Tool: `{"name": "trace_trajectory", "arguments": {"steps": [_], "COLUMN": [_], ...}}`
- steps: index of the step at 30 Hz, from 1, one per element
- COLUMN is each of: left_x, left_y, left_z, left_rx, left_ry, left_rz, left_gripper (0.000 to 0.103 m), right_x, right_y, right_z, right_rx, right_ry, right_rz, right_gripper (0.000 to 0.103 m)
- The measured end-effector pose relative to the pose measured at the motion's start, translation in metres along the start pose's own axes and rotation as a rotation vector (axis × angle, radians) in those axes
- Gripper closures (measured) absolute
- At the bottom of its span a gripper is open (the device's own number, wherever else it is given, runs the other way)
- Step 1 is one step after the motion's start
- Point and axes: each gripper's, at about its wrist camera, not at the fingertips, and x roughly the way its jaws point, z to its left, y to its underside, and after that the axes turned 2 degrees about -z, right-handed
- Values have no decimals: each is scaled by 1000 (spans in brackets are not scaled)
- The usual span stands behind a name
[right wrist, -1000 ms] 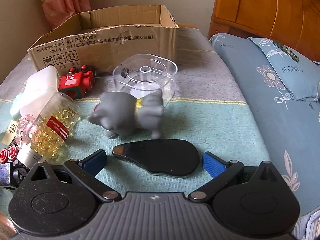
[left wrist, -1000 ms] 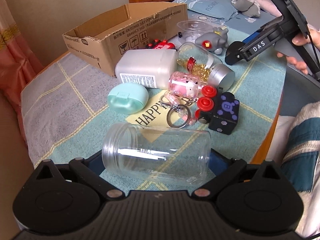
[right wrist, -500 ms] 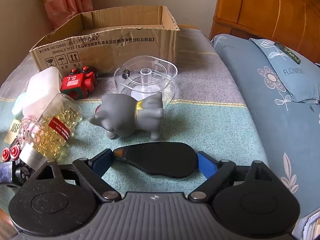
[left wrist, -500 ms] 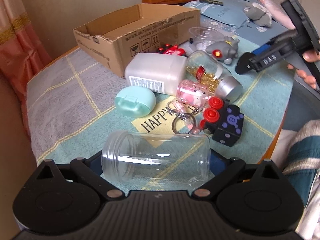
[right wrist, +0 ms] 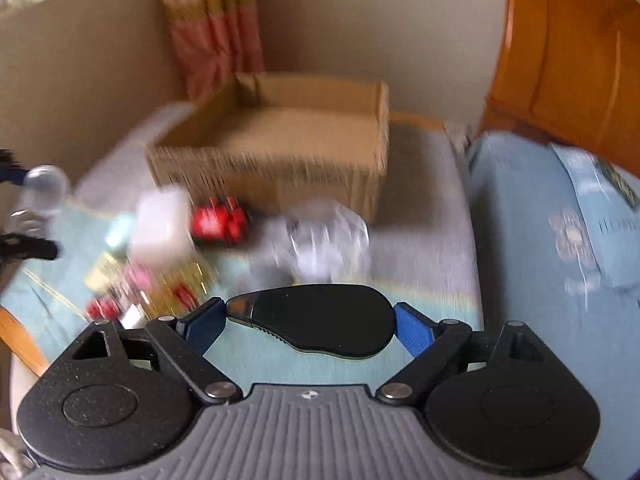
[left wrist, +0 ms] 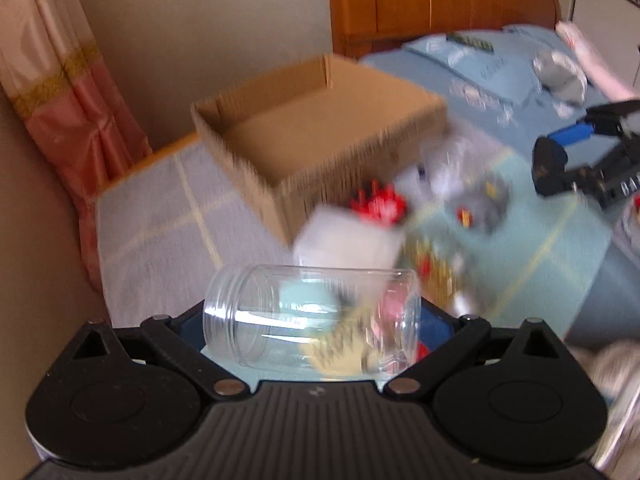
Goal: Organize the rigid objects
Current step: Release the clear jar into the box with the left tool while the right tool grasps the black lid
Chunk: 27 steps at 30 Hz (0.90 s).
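A clear plastic jar (left wrist: pixel 256 320) lies crosswise between the pads of my left gripper (left wrist: pixel 316 316), which is shut on it and holds it above the table. My right gripper (right wrist: pixel 310 322) is shut on a flat black oval object (right wrist: pixel 332 328), its blue pads (right wrist: pixel 412 332) pressing on both ends. The open cardboard box (left wrist: pixel 360 172) stands behind the clutter and looks empty. In the left wrist view the right gripper (left wrist: pixel 560 164) shows at the right edge. In the right wrist view the left gripper's jar (right wrist: pixel 44 184) shows at the far left. Both views are blurred.
On the table in front of the box (right wrist: pixel 272 176) lie a white bottle (left wrist: pixel 348 236), a red toy car (left wrist: pixel 378 204), a grey toy animal (left wrist: pixel 478 204) and a clear round container (right wrist: pixel 324 236). A bed with blue bedding (right wrist: pixel 560 220) is on the right, a curtain (left wrist: pixel 60 92) on the left.
Both grippers have risen off the table, the left with the jar, the right with the black object. The right jaws narrowed onto the black object. The box now sits nearer the middle of both views.
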Motion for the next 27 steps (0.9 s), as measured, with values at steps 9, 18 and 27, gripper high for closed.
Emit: {"name": "trace_trajectory", "arguments": {"steps": [9,18,27], "left_x": [46,114,152], "left_y": [-103,-159,-176], "left_z": [10,27,39], "left_rx": [-40,-80,-117], "left_ry": [-37,-74,-96], "left_rz": [-42,0,38], "left_gripper": [5,5,3], "right_x": [17,68,69], "right_y": [-77,-124,-115], "right_z": [3,-11,-26], "right_rx": [-75,-26,27], "right_ry": [-68,-75,-78], "right_rz": [-105,-98,-124], "right_gripper": [10,0,0]}}
